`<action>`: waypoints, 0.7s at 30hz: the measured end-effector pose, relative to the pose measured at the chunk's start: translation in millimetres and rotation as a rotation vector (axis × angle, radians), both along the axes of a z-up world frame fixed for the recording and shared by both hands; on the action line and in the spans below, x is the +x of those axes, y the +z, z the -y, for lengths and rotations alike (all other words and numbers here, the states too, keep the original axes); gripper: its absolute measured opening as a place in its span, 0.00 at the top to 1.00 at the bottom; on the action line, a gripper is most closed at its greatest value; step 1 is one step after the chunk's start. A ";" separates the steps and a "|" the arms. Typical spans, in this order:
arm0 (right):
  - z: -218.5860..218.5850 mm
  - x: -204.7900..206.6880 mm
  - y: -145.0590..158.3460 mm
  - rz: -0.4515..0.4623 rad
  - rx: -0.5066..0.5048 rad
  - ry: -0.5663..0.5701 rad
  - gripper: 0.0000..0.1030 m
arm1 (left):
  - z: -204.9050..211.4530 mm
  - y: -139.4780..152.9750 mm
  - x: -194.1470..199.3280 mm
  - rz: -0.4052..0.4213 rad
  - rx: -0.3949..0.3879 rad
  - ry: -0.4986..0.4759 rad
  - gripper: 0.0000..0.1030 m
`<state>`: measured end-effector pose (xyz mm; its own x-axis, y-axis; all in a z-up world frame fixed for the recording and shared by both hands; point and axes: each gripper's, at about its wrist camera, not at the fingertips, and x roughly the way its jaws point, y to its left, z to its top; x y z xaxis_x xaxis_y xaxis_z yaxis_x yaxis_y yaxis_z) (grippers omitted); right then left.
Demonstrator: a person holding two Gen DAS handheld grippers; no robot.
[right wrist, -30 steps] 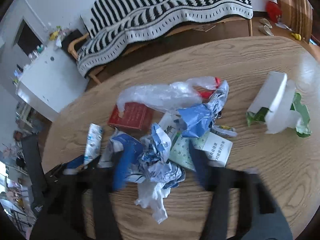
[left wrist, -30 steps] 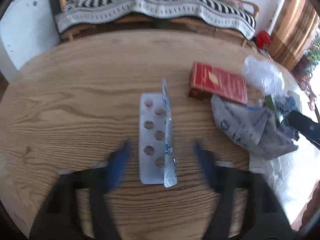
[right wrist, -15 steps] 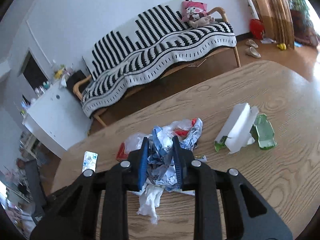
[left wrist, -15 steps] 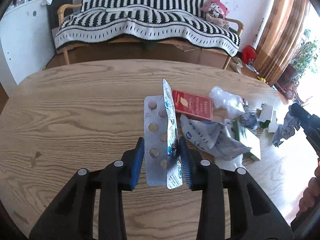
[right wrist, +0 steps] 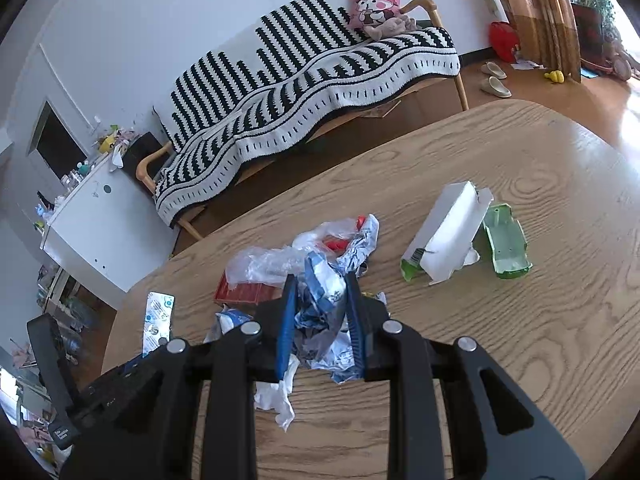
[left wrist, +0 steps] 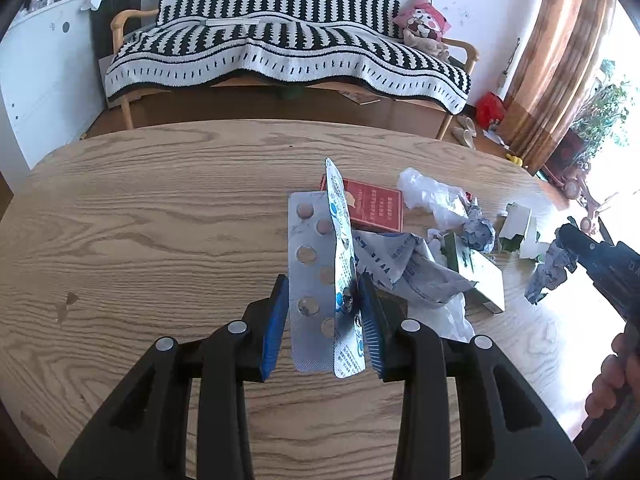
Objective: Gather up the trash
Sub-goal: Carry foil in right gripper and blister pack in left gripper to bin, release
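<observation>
Two grippers each hold trash above the wooden table (left wrist: 140, 208). Furthest left, the left gripper (left wrist: 323, 312) is clamped on a silver blister pack (left wrist: 306, 276) and a printed foil strip (left wrist: 340, 240), both standing upright between its pads. To the right lie a red box (left wrist: 376, 206) and crumpled wrappers. The right gripper (right wrist: 320, 320) pinches a crumpled blue-and-white wrapper (right wrist: 320, 308), lifted off the table; beyond it lies a torn white-and-green carton (right wrist: 452, 236).

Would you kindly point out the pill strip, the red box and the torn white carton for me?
pill strip (left wrist: 310, 276): left wrist view, on its silver foil face.
red box (left wrist: 376, 206): left wrist view, on its printed top.
torn white carton (right wrist: 450, 232): right wrist view, on its white side panel.
</observation>
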<state>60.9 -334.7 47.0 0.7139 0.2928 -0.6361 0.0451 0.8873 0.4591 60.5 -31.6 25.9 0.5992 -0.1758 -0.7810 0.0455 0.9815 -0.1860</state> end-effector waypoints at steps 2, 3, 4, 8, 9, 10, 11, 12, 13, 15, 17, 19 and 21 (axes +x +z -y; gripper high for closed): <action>-3.1 -1.2 0.3 -0.002 -0.002 0.004 0.77 | -1.0 -0.6 -0.4 -0.003 0.000 0.002 0.66; -4.4 -1.2 0.1 -0.004 -0.004 0.008 0.77 | -1.8 -0.9 -0.3 -0.005 -0.001 0.002 0.66; -7.6 -1.1 0.0 -0.004 -0.007 0.012 0.77 | -2.2 -0.9 -0.2 -0.008 -0.003 0.002 0.66; -11.5 -0.4 -1.2 -0.015 -0.016 0.024 0.77 | -2.9 -1.1 -0.6 -0.007 -0.003 -0.001 0.66; -11.3 -0.6 -0.6 -0.017 -0.017 0.026 0.77 | -2.5 -0.8 -0.6 -0.006 -0.001 -0.002 0.66; -11.7 -1.2 1.0 -0.017 -0.021 0.027 0.77 | -1.6 -0.2 -0.6 -0.005 -0.002 -0.005 0.66; -11.2 -3.5 2.9 -0.014 -0.027 0.029 0.77 | -0.4 0.1 -0.9 -0.003 -0.003 -0.006 0.66; -10.6 -4.9 4.7 -0.011 -0.031 0.028 0.77 | 1.1 0.6 -1.5 -0.002 -0.004 -0.009 0.66; -8.1 -7.5 7.1 -0.008 -0.035 0.026 0.77 | 3.4 1.3 -1.9 -0.002 -0.006 -0.016 0.66; -1.5 -12.2 11.2 -0.002 -0.045 0.013 0.77 | 9.1 3.9 -3.8 0.003 -0.010 -0.031 0.66; 6.0 -18.7 14.3 0.002 -0.057 -0.007 0.77 | 16.9 7.8 -7.6 0.012 -0.014 -0.047 0.66; 18.3 -28.5 17.3 0.001 -0.049 -0.031 0.77 | 26.6 11.9 -11.9 0.021 -0.019 -0.063 0.66; 28.1 -37.9 20.4 0.002 -0.040 -0.048 0.77 | 34.6 15.0 -15.5 0.026 -0.025 -0.078 0.66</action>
